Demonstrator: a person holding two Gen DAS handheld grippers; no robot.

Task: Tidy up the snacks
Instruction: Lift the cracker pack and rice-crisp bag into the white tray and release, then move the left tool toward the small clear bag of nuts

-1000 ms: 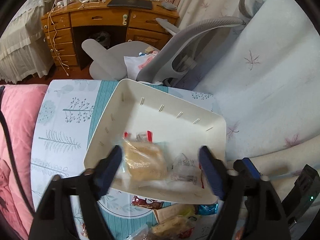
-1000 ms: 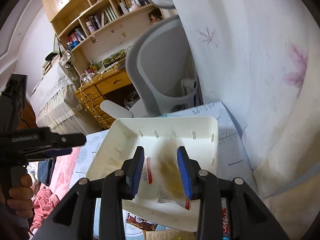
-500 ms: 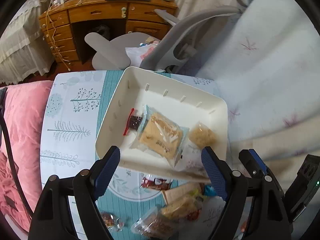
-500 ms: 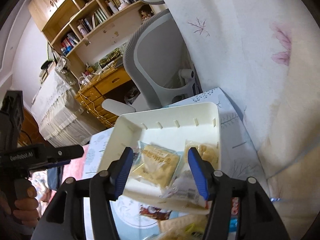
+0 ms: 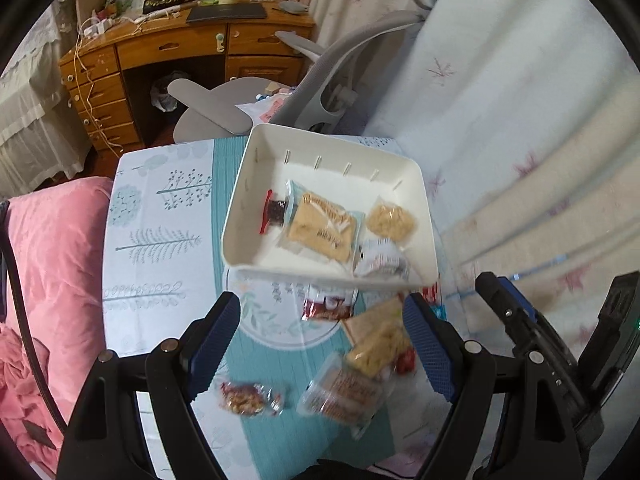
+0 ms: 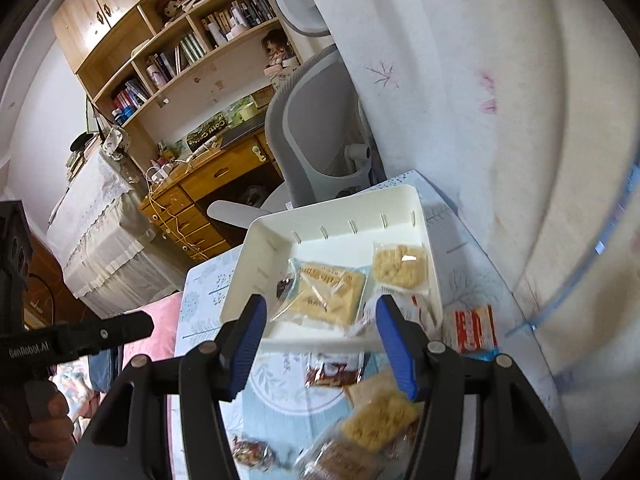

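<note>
A white tray rests on the patterned tablecloth. Inside lie a large biscuit packet, a round crisp-cake packet, a small dark red-edged snack and a white wrapper. My left gripper hangs open above the tray's near rim, with nothing held. My right gripper is also open and empty, just short of that rim. Loose snacks lie nearer me: a red-brown packet, a yellow cake packet, a clear brown-biscuit packet and a nut packet.
A red and white packet lies right of the tray beside the pale curtain. A grey office chair and a wooden desk stand beyond the table. Pink bedding borders the table's left side. A hand holds the left gripper's handle.
The right gripper opened and let the crisp-cake packet drop into the tray. Both grippers pulled back and up from the tray, so the loose snacks in front came into view.
</note>
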